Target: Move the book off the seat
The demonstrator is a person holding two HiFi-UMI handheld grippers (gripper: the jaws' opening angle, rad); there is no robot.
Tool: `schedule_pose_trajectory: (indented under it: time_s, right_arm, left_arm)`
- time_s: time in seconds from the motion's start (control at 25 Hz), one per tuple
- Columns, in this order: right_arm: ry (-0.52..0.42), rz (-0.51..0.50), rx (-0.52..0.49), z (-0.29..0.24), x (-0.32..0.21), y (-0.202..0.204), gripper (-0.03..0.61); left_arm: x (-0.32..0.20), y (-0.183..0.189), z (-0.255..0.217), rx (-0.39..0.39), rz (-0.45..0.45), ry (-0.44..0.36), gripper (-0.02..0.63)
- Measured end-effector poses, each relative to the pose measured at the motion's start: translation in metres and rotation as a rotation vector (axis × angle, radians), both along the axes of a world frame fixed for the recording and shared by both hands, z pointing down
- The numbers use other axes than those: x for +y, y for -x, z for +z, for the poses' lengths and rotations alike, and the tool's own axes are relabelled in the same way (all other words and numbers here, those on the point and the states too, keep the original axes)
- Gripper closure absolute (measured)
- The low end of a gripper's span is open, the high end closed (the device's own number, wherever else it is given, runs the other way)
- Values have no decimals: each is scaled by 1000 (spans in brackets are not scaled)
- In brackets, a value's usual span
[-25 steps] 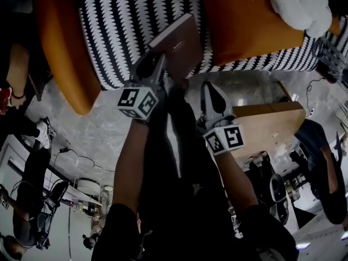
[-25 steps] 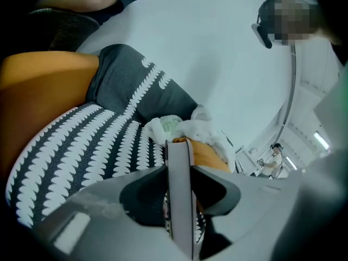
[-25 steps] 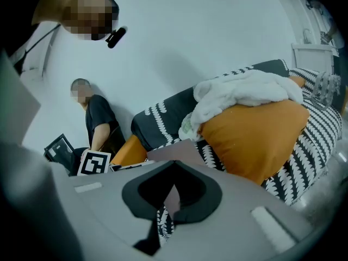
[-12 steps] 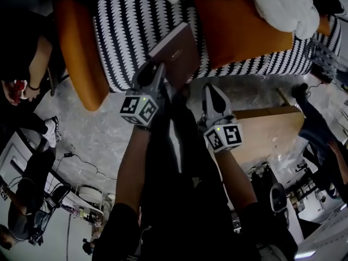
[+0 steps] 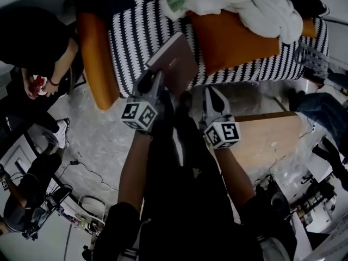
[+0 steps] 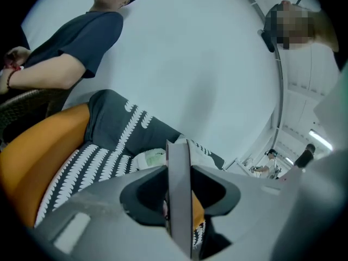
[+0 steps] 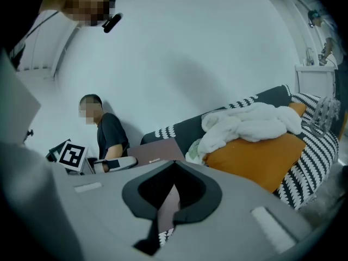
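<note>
Sofa (image 5: 136,31): black-and-white pattern, orange arm (image 5: 98,64) at its left end. Left gripper (image 5: 156,79): before sofa's front edge, jaws clamped on book's lower edge. Book (image 5: 173,63): brown cover, tilted, held up over sofa's front edge. Right gripper (image 5: 211,94): before sofa, right of book, jaws slightly apart, nothing held. Orange cushion (image 5: 234,42) and white blanket (image 5: 255,7): on sofa's right half.

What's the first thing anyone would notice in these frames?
The brown book stands out first: it is clamped by one edge in the left gripper and held up over the black-and-white patterned sofa seat. Next is the orange cushion to the book's right, with a heap of white cloth piled on it.
</note>
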State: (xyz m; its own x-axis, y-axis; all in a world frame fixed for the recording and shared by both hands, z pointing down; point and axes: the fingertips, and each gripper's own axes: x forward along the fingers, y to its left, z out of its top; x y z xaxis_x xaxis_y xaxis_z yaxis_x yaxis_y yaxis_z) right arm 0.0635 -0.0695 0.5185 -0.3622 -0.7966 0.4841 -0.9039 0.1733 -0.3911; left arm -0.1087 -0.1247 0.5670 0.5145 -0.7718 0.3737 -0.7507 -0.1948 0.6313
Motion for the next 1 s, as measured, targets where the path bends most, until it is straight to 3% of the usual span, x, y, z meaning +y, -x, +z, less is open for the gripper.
schedule_pose_trajectory:
  time_s: [0.44,1.0]
  right_arm:
    - [-91,-19,4,-78,16,-6,571]
    - [-232,-42,6,-172,36,-21,571]
  left_arm:
    - [25,7,-103,4,-34,-97,466]
    - [70,13,-203,21,-75,-179,468]
